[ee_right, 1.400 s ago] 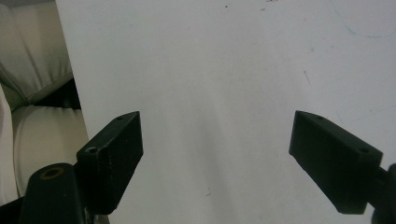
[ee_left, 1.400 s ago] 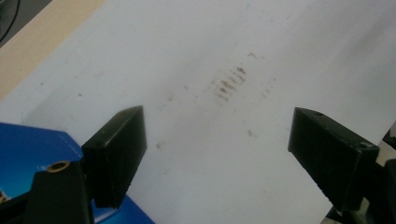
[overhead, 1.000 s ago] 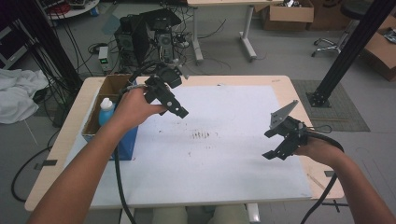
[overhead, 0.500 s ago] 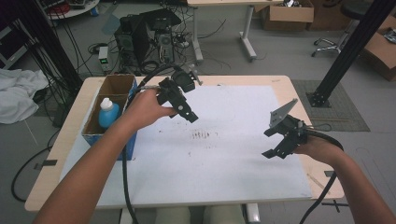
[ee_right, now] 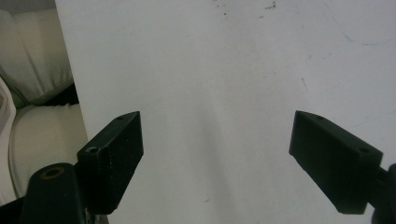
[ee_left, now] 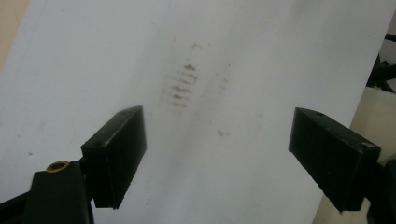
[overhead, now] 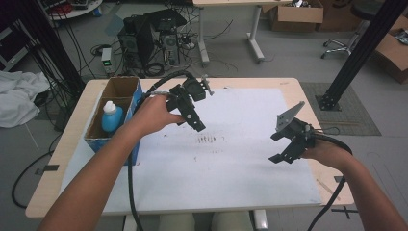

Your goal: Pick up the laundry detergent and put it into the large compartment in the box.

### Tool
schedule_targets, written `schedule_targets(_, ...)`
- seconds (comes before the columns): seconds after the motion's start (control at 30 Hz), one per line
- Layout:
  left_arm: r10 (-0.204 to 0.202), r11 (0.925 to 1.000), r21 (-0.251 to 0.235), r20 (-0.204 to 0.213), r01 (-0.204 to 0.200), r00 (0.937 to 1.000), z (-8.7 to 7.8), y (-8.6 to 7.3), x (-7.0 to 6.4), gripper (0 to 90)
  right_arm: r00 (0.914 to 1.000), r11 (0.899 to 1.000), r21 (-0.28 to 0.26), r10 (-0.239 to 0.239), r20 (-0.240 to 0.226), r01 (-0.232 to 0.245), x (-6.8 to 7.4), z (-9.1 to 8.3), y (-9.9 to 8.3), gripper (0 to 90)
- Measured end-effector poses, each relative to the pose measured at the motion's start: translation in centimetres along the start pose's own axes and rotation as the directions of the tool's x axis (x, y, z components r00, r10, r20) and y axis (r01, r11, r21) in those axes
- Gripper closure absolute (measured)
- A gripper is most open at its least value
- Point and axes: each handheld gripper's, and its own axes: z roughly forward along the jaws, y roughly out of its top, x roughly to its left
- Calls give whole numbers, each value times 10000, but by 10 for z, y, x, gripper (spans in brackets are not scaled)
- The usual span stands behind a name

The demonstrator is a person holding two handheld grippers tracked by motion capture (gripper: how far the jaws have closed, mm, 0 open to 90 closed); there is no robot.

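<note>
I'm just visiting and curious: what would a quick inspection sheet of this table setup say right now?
Surface: white sheet covers the wooden table; brownish smudges near its middle.
Job's things: blue bottle stands in a cardboard box at the table's left edge.
Clutter: nothing seen on the sheet.
Grippers: left gripper jaws wide apart, empty, above the sheet; right gripper likewise.
Cables: black cable trails from the left gripper; more tangle on the floor.
Surroundings: computer tower, cardboard boxes, white cloth.

Readable text: none.
White sheet (overhead: 231, 159): faint brown smudges (ee_left: 180, 86), not letters.
Blue bottle (overhead: 111, 118): label unreadable.
</note>
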Motion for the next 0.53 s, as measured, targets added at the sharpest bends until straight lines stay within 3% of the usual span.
schedule_targets(0.53, -9, 10000, 41, 12, 9, 10000, 1, 1, -1, 199, 10000, 10000, -14, 32, 2, -32, 2, -2, -1, 174)
